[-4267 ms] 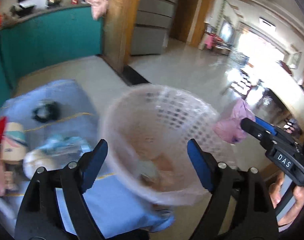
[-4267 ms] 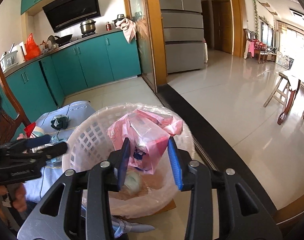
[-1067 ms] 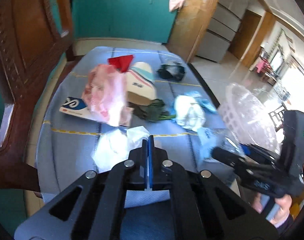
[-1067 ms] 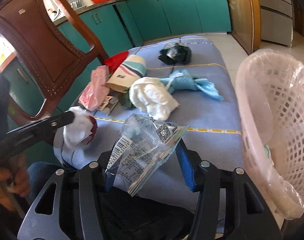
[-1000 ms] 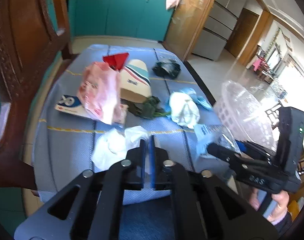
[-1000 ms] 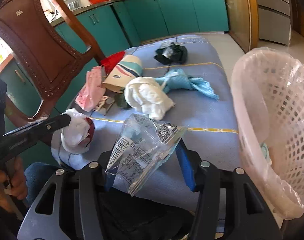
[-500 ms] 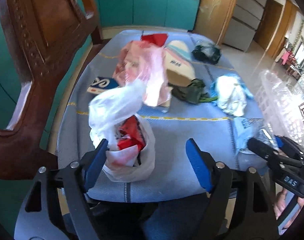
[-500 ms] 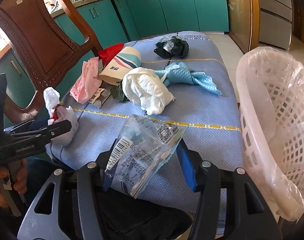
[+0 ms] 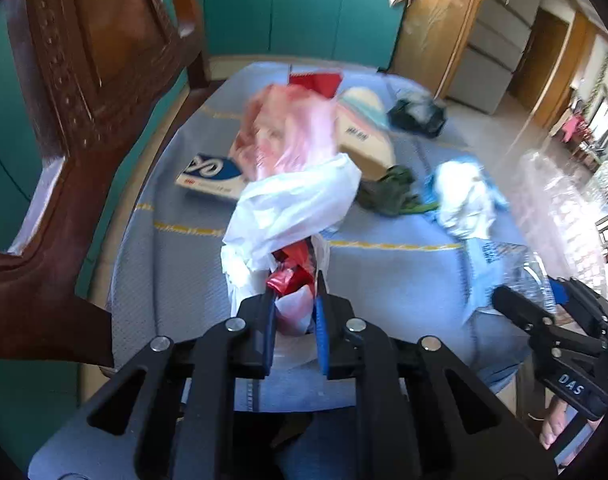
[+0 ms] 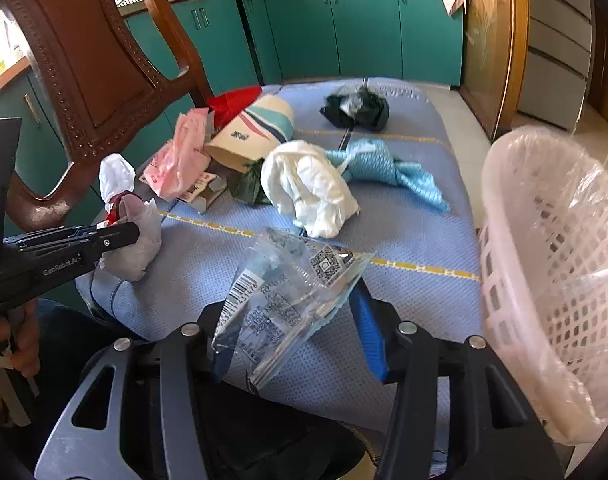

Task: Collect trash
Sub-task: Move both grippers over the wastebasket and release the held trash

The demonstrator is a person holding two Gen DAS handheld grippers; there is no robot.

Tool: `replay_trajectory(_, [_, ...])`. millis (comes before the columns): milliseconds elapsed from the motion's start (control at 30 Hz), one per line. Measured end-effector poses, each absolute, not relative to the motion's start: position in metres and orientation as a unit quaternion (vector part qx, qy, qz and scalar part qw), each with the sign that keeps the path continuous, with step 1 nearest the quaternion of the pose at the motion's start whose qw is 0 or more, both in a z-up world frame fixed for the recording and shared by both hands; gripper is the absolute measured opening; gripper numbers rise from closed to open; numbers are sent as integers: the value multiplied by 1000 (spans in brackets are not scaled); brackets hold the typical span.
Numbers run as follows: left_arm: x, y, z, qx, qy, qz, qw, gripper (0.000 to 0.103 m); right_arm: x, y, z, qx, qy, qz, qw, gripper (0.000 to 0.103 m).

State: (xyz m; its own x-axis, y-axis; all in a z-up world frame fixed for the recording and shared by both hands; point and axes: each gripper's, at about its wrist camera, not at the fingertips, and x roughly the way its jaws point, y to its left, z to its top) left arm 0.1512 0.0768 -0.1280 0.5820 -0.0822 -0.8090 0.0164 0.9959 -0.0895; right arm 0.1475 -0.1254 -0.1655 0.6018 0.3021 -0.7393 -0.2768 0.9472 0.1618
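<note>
Blue quilted cloth (image 10: 403, 240) covers the work surface, teal cabinets behind. My left gripper (image 9: 294, 312) has just been closing, and its jaws now pinch the white plastic bag (image 9: 288, 208) with red scraps inside, at the near edge of the cloth. My right gripper (image 10: 300, 324) stands about half open, with a clear printed wrapper (image 10: 292, 288) between its blue pads; the wrapper looks held.

The lined white basket (image 10: 555, 264) stands just off the cloth's right edge. The bag is loose and top-heavy, so I judge the lift should be slow, carried over the rim before release; the pinch takes only a fold. Unloading the wrapper first seems wise, as it is nearer the basket.

Remaining on the cloth: a white wad (image 10: 311, 184), a blue rag (image 10: 383, 164), a paper cup (image 10: 256, 132), a pink wrapper (image 10: 180, 160), a dark bundle (image 10: 355, 112).
</note>
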Motion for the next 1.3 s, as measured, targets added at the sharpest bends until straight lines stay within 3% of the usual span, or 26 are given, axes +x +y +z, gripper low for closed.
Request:
replay_trajectory(467, [124, -7, -35, -15, 338, -132, 932, 17, 113, -202, -73, 22, 308, 77, 948, 52])
replay_trajectory(967, [157, -179, -45, 14, 358, -298, 885, 17, 66, -321, -70, 43, 287, -85, 953, 52])
replay_trajectory(1300, [170, -233, -51, 52, 352, -321, 878, 20, 57, -350, -81, 64, 291, -105, 949, 52])
